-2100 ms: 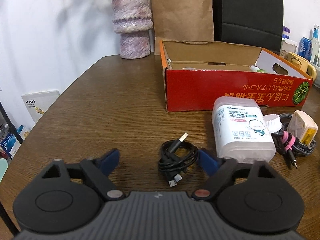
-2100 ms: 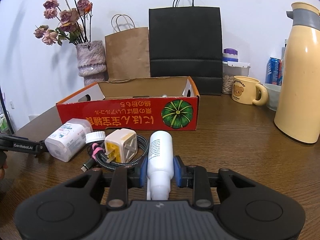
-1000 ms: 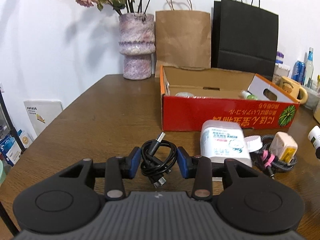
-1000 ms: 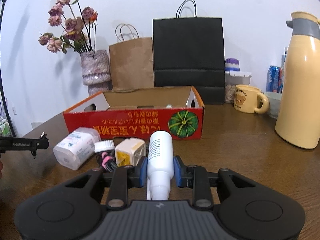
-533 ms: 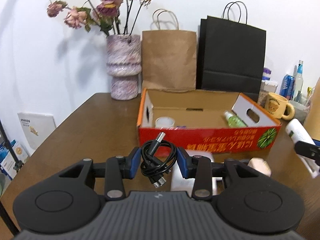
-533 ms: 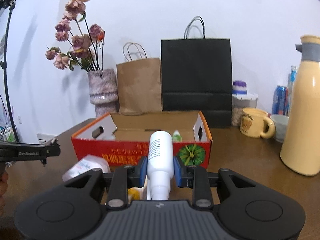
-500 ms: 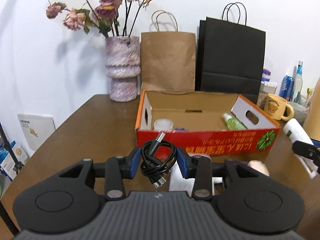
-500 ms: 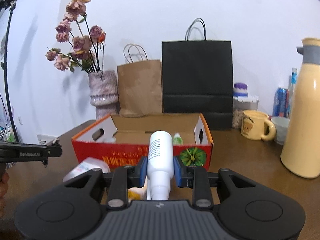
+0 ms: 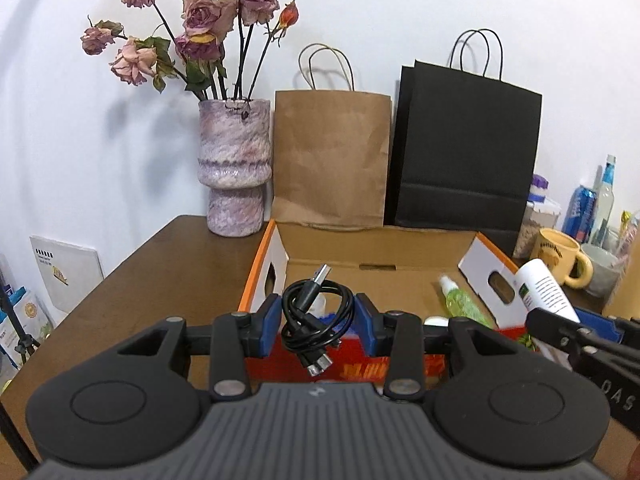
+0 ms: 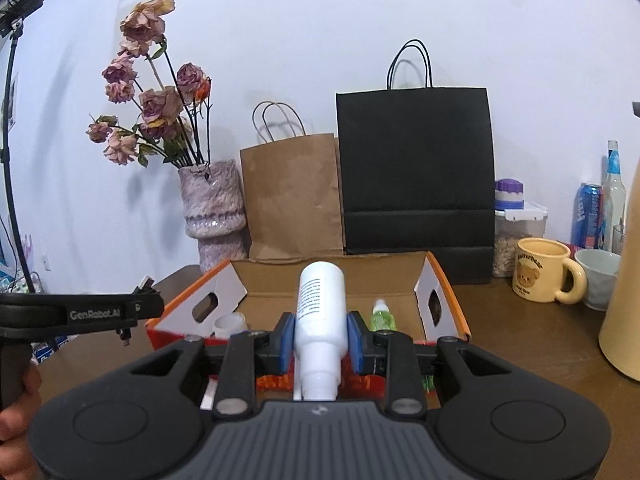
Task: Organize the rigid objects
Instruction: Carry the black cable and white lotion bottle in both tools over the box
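Both loads hang above the red box (image 9: 400, 276) by the desk's back edge, left gripper (image 9: 316, 322) jaws pinching the coiled cable (image 9: 314, 316), right gripper (image 10: 320, 338) jaws pinching the white bottle (image 10: 320, 308); next, lower and release inside.

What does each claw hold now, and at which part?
Left claw: coiled black USB cable, by the coil's sides. Right claw: white bottle, around its body.
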Demonstrator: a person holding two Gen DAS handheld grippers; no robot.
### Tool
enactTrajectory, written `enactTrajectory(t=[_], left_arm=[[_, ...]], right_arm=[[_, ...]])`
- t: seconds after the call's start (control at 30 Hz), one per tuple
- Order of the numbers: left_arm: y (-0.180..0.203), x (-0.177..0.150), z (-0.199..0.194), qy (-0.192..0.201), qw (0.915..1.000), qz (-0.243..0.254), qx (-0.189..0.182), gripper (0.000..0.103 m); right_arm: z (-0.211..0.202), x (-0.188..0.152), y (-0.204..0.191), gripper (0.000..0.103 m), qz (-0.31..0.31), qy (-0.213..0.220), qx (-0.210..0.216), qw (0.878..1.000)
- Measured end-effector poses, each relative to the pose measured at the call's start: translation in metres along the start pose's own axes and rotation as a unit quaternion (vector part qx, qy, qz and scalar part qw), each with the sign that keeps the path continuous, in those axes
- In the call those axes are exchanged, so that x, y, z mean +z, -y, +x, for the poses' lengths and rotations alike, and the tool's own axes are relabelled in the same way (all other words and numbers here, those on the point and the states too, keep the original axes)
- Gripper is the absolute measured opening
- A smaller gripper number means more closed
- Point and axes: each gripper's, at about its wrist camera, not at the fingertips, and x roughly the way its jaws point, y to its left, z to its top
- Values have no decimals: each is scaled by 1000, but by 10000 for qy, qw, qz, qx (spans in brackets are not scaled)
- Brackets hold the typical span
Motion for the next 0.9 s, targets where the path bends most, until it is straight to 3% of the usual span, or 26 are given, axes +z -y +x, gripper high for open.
enactTrajectory(t=[0.37, 0.9], left_arm=[[9, 17, 28, 147, 9997, -97, 148, 40], [4, 33, 82, 30, 9989, -209, 422, 40]], right_arm=[[43, 19, 14, 27, 86, 24, -87, 9999], [107, 32, 23, 27, 87, -1, -217, 9997]])
